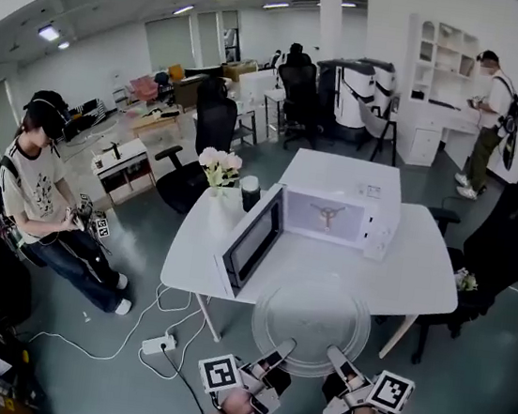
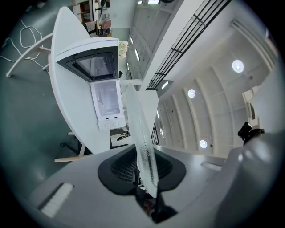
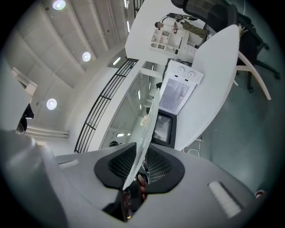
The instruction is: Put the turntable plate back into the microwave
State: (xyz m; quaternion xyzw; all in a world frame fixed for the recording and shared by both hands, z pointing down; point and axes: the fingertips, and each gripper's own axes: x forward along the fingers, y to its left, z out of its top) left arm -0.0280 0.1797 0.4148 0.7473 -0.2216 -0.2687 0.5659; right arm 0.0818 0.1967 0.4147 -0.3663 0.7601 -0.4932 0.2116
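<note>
Left gripper and right gripper are both pinching the plate's near rim, jaws nearly closed on the thin glass and holding it flat at the tabletop's near edge. The microwave is sitting beyond, its door standing open leftward.

microwave mouth open ahead, door swung out left, flowers beyond door

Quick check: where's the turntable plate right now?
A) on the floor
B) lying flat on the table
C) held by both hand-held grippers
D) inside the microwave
C: the left hand-held gripper and right hand-held gripper clamp the near rim of the turntable plate, short of the open microwave.
</note>
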